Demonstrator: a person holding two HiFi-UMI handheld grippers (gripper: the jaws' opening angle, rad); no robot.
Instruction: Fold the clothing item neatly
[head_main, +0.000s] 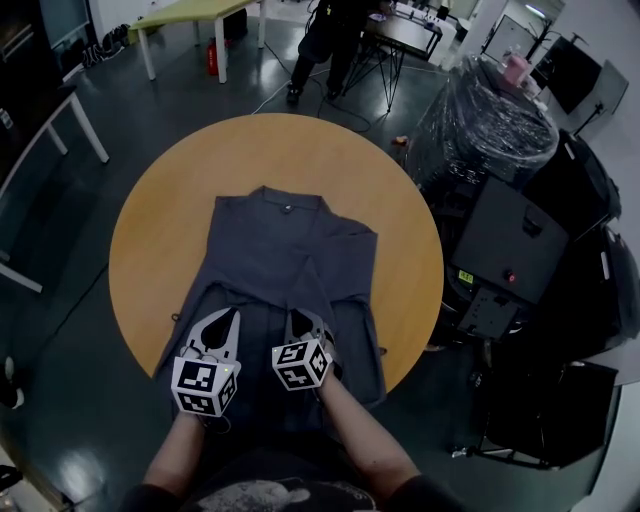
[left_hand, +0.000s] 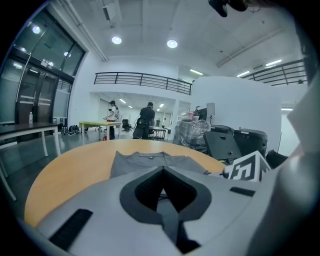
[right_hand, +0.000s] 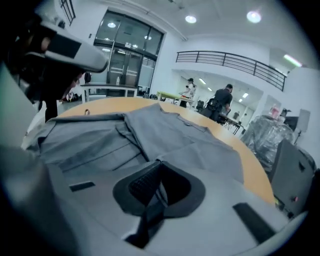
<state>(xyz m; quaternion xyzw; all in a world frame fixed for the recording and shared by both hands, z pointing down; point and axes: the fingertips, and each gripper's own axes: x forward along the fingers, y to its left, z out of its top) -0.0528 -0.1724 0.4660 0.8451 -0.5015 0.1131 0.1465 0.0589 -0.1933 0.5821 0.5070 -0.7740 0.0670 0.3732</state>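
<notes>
The left gripper (left_hand: 162, 170) has its jaws pressed together at the near hem of the grey shirt (head_main: 290, 250); I cannot tell whether any cloth is pinched. The right gripper (right_hand: 159, 162), just beside it, has its jaws closed on a raised fold of the shirt. The shirt lies spread on the round wooden table (head_main: 150, 220), collar away from the person.

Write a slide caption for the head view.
Left gripper and right gripper, both shut, over grey garment on round table.

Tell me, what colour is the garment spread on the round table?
The garment is plain dark grey with no pattern. It shows best in the head view.
</notes>
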